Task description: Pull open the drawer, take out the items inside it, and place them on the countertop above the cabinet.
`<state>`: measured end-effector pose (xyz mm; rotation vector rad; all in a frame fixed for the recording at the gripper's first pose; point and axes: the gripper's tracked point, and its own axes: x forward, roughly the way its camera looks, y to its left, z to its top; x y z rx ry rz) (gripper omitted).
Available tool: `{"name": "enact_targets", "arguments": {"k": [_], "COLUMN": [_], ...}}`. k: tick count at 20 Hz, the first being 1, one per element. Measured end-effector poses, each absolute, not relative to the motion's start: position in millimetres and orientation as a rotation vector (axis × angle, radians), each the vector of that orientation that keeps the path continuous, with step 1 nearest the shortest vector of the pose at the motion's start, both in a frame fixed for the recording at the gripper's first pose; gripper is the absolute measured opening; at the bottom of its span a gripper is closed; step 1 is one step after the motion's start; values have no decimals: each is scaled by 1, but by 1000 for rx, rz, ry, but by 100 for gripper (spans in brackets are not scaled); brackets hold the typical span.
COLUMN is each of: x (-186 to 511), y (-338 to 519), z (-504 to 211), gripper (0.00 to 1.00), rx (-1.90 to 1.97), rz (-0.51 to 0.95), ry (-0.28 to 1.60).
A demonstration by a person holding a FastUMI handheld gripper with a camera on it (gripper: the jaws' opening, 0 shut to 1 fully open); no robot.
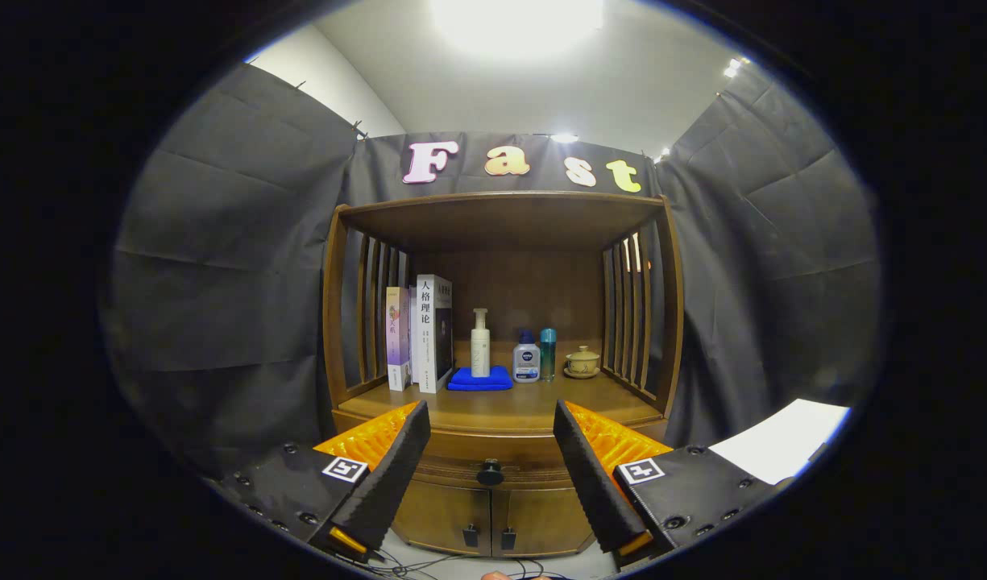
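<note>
A brown wooden cabinet (501,419) stands ahead, with a countertop (509,403) under an open shelf frame. Below the countertop runs a shut drawer (493,463) with a dark round knob (490,472). My gripper (491,415) is open, held back from the cabinet, and the knob shows low between its two fingers with nothing between them. The inside of the drawer is hidden.
On the countertop stand two books (420,334), a white pump bottle (480,344) on a blue cloth (480,379), a small white bottle (526,359), a teal bottle (548,353) and a lidded cup (582,362). Two small doors (493,519) sit under the drawer. Cables (429,564) lie on the floor.
</note>
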<state>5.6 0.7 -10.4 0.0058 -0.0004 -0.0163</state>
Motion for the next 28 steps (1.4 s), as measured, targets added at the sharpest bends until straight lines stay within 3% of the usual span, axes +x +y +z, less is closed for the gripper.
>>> {"name": "enact_targets", "arguments": {"k": [20, 28], "x": [7, 66], "y": [1, -2], "z": [-25, -106], "gripper": [97, 97], "rx": [32, 32], "rz": [-30, -32], "ry": [68, 192]}}
